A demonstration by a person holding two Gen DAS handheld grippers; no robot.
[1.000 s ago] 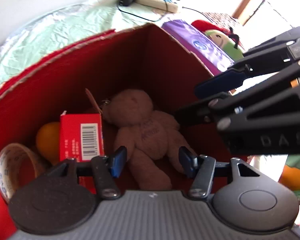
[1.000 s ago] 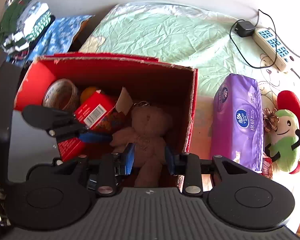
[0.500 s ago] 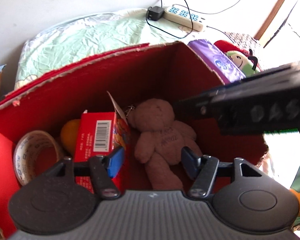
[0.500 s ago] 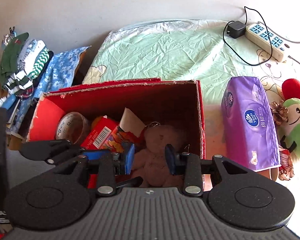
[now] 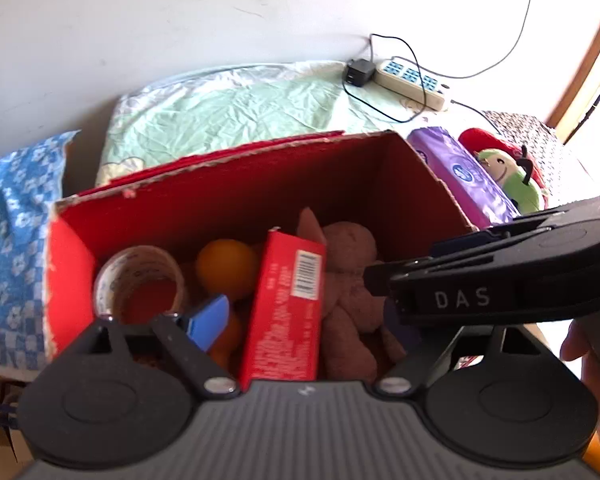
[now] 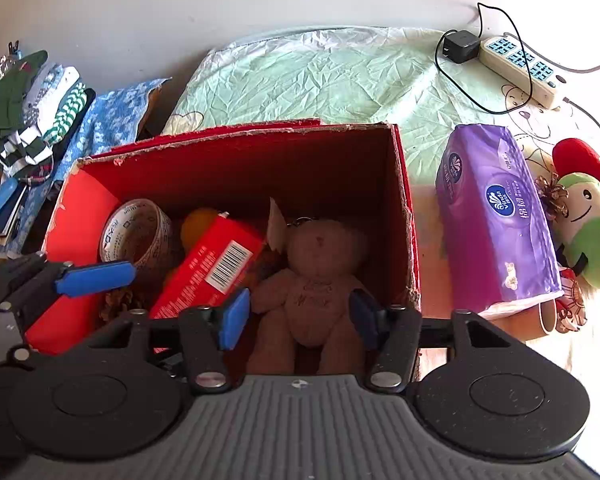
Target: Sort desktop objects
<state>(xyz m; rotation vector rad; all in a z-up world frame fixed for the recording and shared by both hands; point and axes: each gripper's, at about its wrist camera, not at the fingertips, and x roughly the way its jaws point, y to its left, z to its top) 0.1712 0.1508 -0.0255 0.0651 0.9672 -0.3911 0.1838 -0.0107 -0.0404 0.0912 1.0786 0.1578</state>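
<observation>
An open red cardboard box holds a brown teddy bear, a red carton with a barcode, a tape roll, an orange ball and a pine cone. My right gripper is open and empty above the bear at the box's near side. My left gripper is open and empty over the box; the right gripper's body crosses in front and hides its right finger. The left gripper's fingers show in the right wrist view.
On the green cloth right of the box lie a purple tissue pack and a green-and-red plush toy. A power strip with a charger sits at the back right. Folded clothes and a blue patterned cloth lie left.
Both grippers have pulled back and up from the box, so more of the table shows. The right gripper's jaws have opened wider. The bear stays lying in the box.
</observation>
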